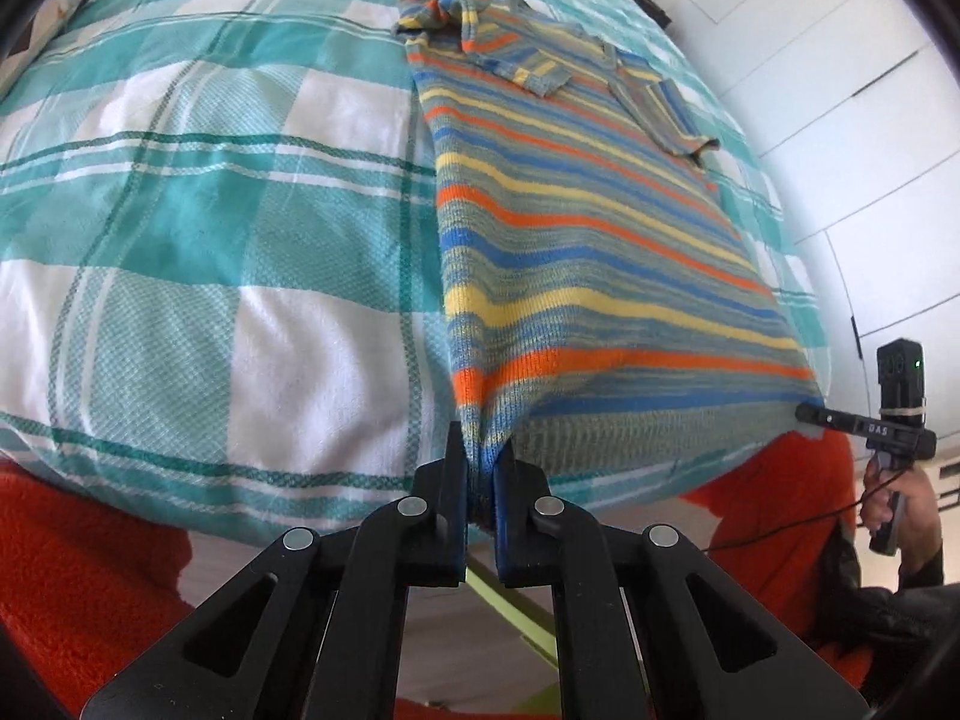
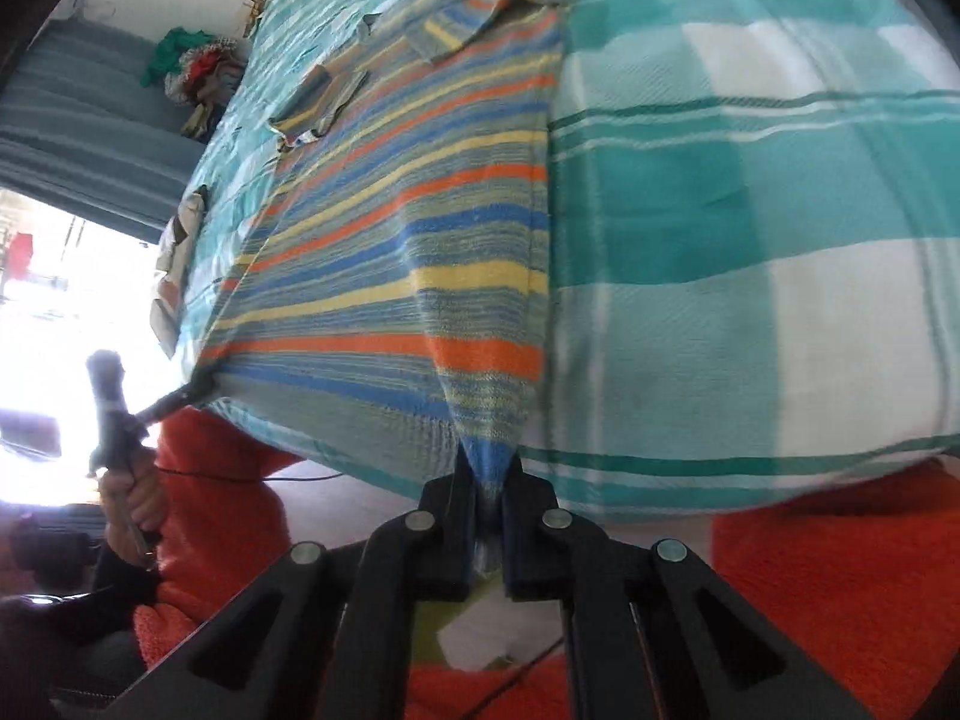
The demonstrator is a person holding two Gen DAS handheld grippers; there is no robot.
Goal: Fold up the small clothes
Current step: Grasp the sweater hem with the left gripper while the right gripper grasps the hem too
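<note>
A small striped knit sweater, with orange, yellow, blue and grey bands, lies flat on a teal and white checked bedspread. Its sleeves are folded in at the far end. My left gripper is shut on the near left corner of the hem at the bed's edge. My right gripper is shut on the near right corner of the sweater. The hem is stretched taut between them. The right gripper also shows in the left wrist view, and the left gripper in the right wrist view.
An orange fleece blanket hangs below the bed's front edge. A pile of clothes sits on a grey-blue surface beyond the bed's far side. White cupboard doors stand to the right of the bed.
</note>
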